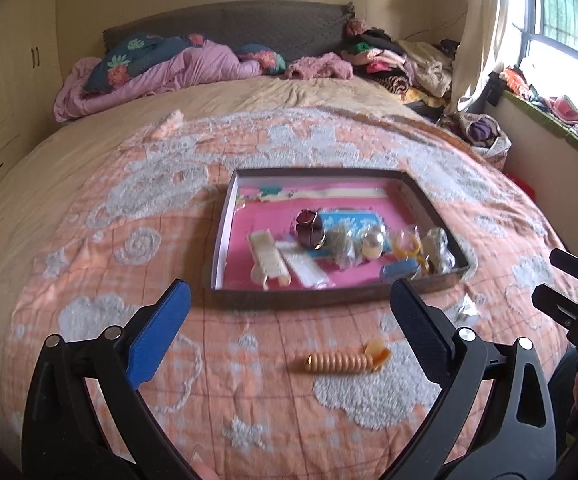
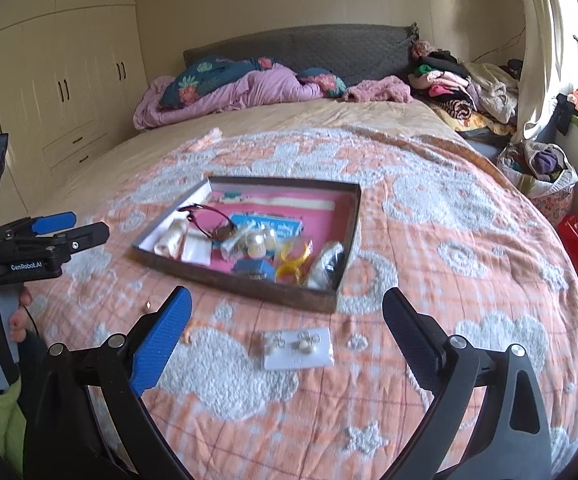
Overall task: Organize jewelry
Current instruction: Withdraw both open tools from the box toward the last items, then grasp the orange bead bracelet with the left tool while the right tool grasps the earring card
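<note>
I hold a gripper in each hand over a bed spread with a peach-and-white tufted quilt (image 1: 89, 240). My left gripper (image 1: 289, 328) has its fingers spread wide and empty. Between them on the quilt, near me, lies a ribbed orange spiral hair tie (image 1: 339, 362). Beyond it sits a shallow dark cardboard tray with a pink floor (image 1: 289, 294), already holding a cream hair clip, a dark red bracelet, pearl pieces and yellow rings. To the right, my right gripper (image 2: 287, 328) is also wide open and holds nothing. It frames a white card of pearl earrings in a clear sleeve (image 2: 297, 349), lying just near of the tray's near right corner. To do this well, I judge I should lower the fingers either side of the card, close on its edges rather than the pearls, then lift clear of the rim before releasing inside.
</note>
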`<state>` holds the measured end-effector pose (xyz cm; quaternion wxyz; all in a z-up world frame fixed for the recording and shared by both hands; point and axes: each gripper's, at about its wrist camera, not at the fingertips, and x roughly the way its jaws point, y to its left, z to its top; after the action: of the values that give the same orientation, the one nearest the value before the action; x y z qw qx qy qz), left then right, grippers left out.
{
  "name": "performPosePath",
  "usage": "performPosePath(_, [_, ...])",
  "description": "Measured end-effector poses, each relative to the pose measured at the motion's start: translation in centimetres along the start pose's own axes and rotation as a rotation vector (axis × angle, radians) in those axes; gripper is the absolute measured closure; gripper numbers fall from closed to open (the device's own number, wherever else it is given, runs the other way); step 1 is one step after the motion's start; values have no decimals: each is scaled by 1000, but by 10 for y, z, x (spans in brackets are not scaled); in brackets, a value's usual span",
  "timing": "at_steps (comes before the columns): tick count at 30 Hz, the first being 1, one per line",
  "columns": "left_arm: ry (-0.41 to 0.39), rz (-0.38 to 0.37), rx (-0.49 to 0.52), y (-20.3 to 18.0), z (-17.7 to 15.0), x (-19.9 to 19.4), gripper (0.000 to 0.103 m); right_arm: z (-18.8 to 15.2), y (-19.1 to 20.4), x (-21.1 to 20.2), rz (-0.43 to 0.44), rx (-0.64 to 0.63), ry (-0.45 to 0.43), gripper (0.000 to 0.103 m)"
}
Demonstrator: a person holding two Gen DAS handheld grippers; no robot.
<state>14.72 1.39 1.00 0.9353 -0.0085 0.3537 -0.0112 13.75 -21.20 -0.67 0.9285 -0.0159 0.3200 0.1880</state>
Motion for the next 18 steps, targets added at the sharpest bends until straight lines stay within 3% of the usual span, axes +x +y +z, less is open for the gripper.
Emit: performPosePath(18, [195,-100,14,-14,-56,49,10,-50,-6,58,-29,-15,173,7])
